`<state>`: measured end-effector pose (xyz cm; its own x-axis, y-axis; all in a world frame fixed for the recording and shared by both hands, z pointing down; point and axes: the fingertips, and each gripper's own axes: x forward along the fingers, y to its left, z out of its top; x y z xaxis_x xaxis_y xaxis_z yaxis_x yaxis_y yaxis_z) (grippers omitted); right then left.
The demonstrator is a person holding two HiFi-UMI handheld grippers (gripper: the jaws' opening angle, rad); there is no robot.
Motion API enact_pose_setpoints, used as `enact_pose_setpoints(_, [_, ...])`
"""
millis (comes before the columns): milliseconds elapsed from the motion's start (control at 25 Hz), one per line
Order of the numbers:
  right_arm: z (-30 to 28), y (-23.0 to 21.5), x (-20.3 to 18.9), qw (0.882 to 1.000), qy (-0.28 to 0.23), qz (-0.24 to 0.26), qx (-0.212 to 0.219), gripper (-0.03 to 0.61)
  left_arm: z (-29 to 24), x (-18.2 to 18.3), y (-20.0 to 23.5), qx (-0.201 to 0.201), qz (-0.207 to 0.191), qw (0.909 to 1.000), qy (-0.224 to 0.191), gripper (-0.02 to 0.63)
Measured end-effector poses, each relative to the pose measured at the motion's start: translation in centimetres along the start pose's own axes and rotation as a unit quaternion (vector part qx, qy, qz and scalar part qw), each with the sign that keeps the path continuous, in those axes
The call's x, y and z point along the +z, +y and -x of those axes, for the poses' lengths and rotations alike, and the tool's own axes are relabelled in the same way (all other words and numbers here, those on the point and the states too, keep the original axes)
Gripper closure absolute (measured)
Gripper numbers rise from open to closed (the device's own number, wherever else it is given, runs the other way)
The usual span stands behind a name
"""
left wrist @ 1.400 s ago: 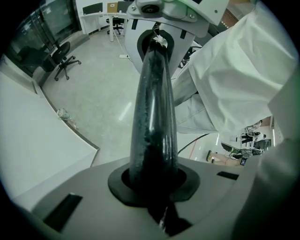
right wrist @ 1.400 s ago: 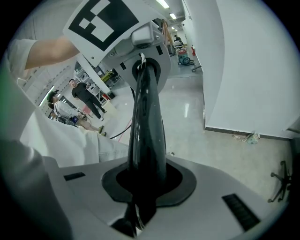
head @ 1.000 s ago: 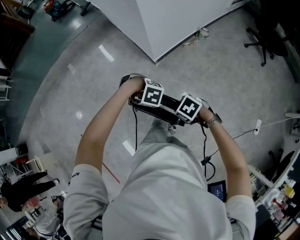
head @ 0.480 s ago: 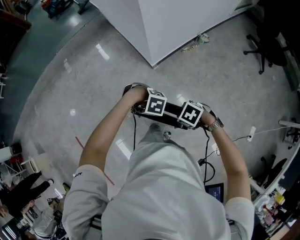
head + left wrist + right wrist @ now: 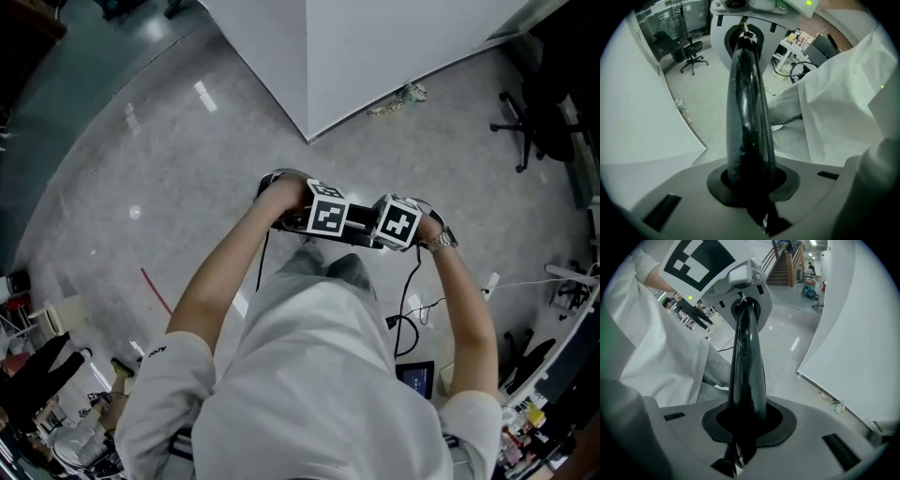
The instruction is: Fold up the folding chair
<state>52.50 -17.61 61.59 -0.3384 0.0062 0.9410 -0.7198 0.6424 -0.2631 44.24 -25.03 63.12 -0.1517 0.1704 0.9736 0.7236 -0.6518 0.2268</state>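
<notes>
The folding chair shows only as a black bar (image 5: 361, 228) between my two grippers, close in front of the person's body; the rest of it is hidden under hands and shirt. My left gripper (image 5: 323, 225) is shut on one end of this bar (image 5: 747, 103), which runs from its jaws up to the right gripper. My right gripper (image 5: 398, 232) is shut on the other end of the bar (image 5: 746, 362), which runs up to the left gripper's marker cube (image 5: 701, 261). Both grippers point steeply down over the grey floor.
A white partition corner (image 5: 309, 66) stands just ahead. A black office chair (image 5: 539, 122) is at the far right. Cables (image 5: 412, 309) and a tablet (image 5: 415, 377) lie on the floor at the right, and a red line (image 5: 157, 292) at the left. Clutter fills both lower corners.
Both grippers, still clamped on the bar, have shifted together to the right in the head view and rolled a little. The floor marks have slid left as the person moved.
</notes>
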Motion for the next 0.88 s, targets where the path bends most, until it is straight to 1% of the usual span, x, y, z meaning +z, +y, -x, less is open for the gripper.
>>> enact_pose_setpoints(240, [0.6,-3.1,1.2,0.999,0.010,0.035,0.003,0.518,0.6,-0.7,2.1,-0.002,0.025,0.9996,-0.010,0.557])
enact_pose_setpoints(400, [1.0,-4.5,1.1,0.999,0.019,0.050,0.007,0.517,0.9,-0.7,3.1,-0.002,0.042,0.9990,-0.014,0.557])
enact_pose_setpoints(520, [1.5,-5.6,1.4,0.997,0.018,0.071,0.013,0.517,1.2,-0.5,4.0,0.000,0.056,0.9983,-0.016,0.557])
enact_pose_setpoints(680, [2.1,-8.2,1.2,0.996,0.030,0.081,0.018,0.517,1.7,-0.4,6.2,0.001,0.078,0.9967,-0.020,0.557])
enact_pose_setpoints(880, [2.8,-11.5,1.6,0.992,0.038,0.117,0.029,0.517,2.0,-0.2,9.1,0.003,0.103,0.9942,-0.029,0.557])
